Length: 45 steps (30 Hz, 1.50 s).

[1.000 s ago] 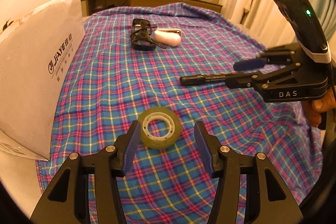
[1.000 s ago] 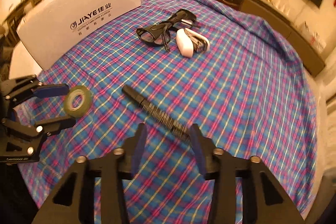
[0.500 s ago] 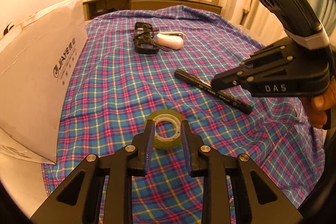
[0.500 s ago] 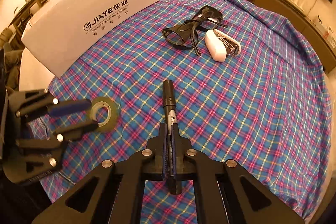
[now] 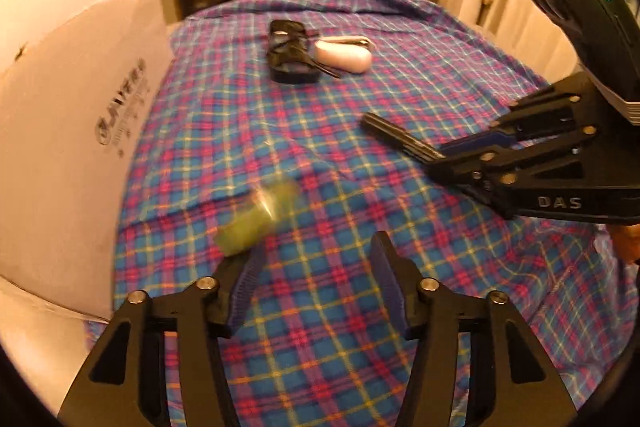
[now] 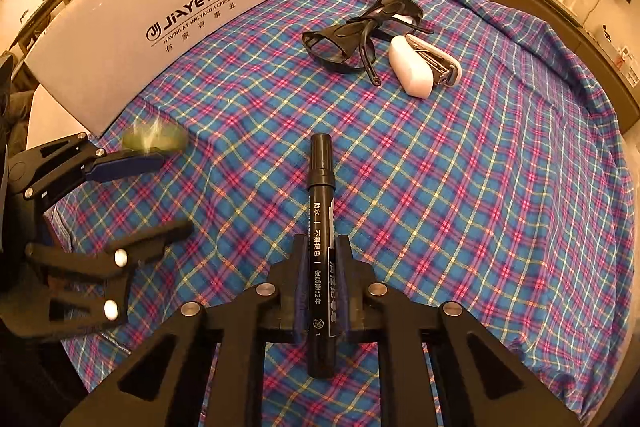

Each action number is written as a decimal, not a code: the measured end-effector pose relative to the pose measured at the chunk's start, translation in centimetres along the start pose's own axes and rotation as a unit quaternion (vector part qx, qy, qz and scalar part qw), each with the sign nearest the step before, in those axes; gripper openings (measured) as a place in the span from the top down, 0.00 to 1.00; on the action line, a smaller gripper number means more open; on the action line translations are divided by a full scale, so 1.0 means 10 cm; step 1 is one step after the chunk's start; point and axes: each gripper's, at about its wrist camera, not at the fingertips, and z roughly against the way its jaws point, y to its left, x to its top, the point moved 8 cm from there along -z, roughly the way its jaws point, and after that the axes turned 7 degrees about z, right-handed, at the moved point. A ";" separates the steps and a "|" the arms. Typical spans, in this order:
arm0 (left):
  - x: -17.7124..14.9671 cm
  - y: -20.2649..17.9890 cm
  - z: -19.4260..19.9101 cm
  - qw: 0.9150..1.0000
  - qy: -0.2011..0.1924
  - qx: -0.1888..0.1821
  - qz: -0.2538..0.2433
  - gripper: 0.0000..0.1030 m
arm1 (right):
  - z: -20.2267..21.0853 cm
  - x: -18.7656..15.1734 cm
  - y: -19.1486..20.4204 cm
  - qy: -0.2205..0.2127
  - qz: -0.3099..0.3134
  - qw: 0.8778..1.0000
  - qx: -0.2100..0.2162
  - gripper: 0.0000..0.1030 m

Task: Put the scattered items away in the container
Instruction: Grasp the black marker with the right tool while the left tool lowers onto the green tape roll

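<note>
Plaid cloth (image 6: pixel 500 187) in blue, pink and yellow covers the worktop, with a low cabinet and a curtain behind it. My right gripper (image 6: pixel 320 291) has its fingers pinching a black marker (image 6: pixel 320 211) across the printed barrel, the capped end pointing away from me over the cloth. My left gripper (image 5: pixel 316 275) has its fingers spread and closing with only cloth between them. A roll of greenish tape (image 5: pixel 260 219) shows as a blur just ahead of the left-hand finger (image 5: pixel 246 283), outside the gap; I cannot tell whether it touches that finger. In the right wrist view the same blurred tape (image 6: pixel 154 141) sits just past the blue-padded finger.

A white box (image 6: pixel 168 27) printed JiAYE stands at the cloth's edge, close to the tape. Only its outer wall faces me, so I cannot tell what is in it.

Farther across the cloth lie black safety glasses (image 6: pixel 356 31) and a white stapler (image 6: pixel 416 67), one temple arm resting just beside the stapler.
</note>
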 end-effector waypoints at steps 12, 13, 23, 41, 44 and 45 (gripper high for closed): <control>0.10 0.22 0.09 0.996 -0.010 -0.041 0.083 0.87 | 0.17 0.04 0.21 -0.029 -0.013 0.999 0.033 0.86; 0.11 0.25 0.10 0.996 -0.013 -0.033 0.086 0.83 | 0.18 0.04 0.22 -0.030 -0.013 0.999 0.032 0.86; 0.35 0.34 0.05 0.996 -0.046 0.002 0.076 0.45 | 0.18 0.02 0.21 -0.030 -0.022 0.999 0.040 0.86; 0.34 0.59 -0.05 0.992 -0.036 0.009 0.118 0.45 | 0.15 0.02 0.17 -0.028 -0.019 0.998 0.053 0.86; 0.33 0.57 -0.07 0.994 -0.033 0.032 0.094 0.52 | 0.13 0.02 0.18 -0.027 -0.018 0.998 0.055 0.86; 0.33 0.60 -0.07 0.994 -0.036 0.039 0.095 0.62 | 0.13 0.02 0.18 -0.026 -0.018 0.998 0.055 0.86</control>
